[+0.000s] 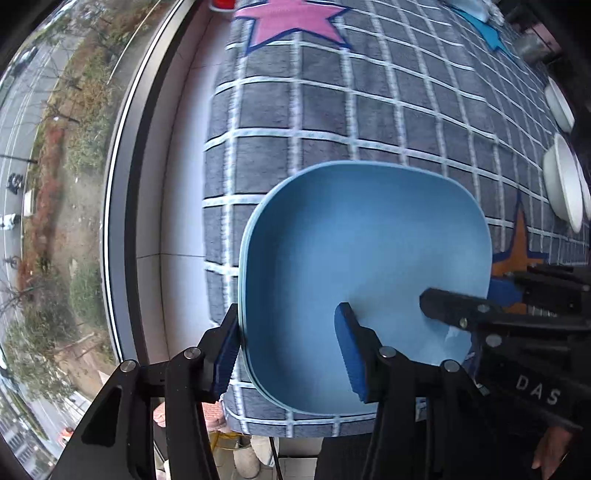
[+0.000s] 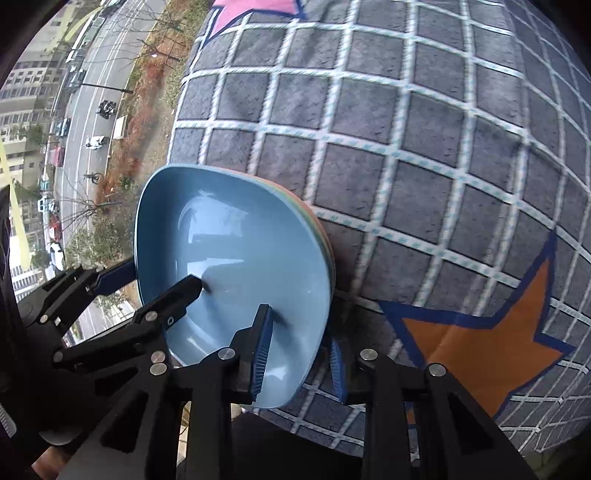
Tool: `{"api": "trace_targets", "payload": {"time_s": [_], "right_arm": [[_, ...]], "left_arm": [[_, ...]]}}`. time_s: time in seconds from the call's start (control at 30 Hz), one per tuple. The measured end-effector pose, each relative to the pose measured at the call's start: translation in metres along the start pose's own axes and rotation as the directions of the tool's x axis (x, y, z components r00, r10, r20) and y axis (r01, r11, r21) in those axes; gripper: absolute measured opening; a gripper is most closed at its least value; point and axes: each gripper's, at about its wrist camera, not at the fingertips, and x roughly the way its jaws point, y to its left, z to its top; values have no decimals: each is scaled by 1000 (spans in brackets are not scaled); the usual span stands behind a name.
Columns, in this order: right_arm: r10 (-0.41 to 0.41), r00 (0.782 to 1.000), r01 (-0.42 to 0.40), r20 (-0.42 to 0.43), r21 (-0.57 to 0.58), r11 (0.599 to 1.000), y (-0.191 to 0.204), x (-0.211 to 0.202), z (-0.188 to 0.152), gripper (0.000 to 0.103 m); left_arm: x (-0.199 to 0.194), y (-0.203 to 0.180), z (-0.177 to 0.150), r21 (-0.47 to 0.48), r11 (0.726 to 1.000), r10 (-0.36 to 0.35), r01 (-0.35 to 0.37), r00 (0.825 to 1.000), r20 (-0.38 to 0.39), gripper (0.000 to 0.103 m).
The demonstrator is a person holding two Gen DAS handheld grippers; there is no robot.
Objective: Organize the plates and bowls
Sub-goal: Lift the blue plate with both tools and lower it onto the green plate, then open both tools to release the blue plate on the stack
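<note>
The table point(image 1: 369, 110) is covered by a grey cloth with a white grid and large stars: a pink one point(image 1: 291, 22) at the far end, a blue one point(image 1: 487, 33) towards the far right, and an orange one point(image 2: 484, 347) with a dark blue outline at the near right. Along the table's left edge runs a pale sill point(image 1: 181, 184), then a dark window frame point(image 1: 125, 184). Through the glass, far below, lie a road with cars point(image 2: 70, 122), bare trees and a reddish planted strip.

A stack of rounded-square plates point(image 1: 362, 258) sits near the table's near-left corner, light blue on top; from the right wrist view the edges of differently coloured plates show beneath it. Two white bowls point(image 1: 565, 184) rest at the table's right edge, well apart from the stack.

The left hand-held gripper point(image 1: 291, 343) straddles the stack's left rim, one blue pad outside the edge and one inside the top plate; its jaws are partly spread, and the inner pad stands clear of the rim. The right hand-held gripper point(image 2: 299, 354) straddles the stack's near-right rim, one pad inside and one outside, with the jaws narrowed around it; whether the pads actually press on the rim I cannot tell.

A person's hand point(image 1: 554, 450) shows at the lower right of the left wrist view.
</note>
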Motion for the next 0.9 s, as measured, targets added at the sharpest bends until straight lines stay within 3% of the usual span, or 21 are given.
{"api": "trace_targets", "payload": {"time_s": [0.27,0.43,0.47,0.53,0.57,0.73,0.9], "right_arm": [[-31,998,21,61,154,988,-69,-45,-13,31],[-90,994,76,61,208,975,-100,-54,-9,34],[-91,994,78,53,207,975,-101,-56,-7,36],[-98,992,81,77,198,977,-106,-70,-5,69],[-103,989,80,104,200,977,-113,-85,0,78],[-112,970,69,216,195,978,-130,-138,-11,78],[-191,947,140,259,203,969,-153,-176,-68,78]], "left_arm": [[-12,-70,28,126,991,-41,36,998,41,54],[-12,-97,42,201,980,8,-16,999,41,54],[-14,-97,43,196,981,5,-13,999,42,54],[-21,-97,42,174,985,-16,6,999,51,55],[-27,-96,41,163,987,-21,11,998,59,55],[-57,-103,44,111,994,-36,24,994,105,55],[-88,-145,44,150,985,-106,83,983,151,55]]}}
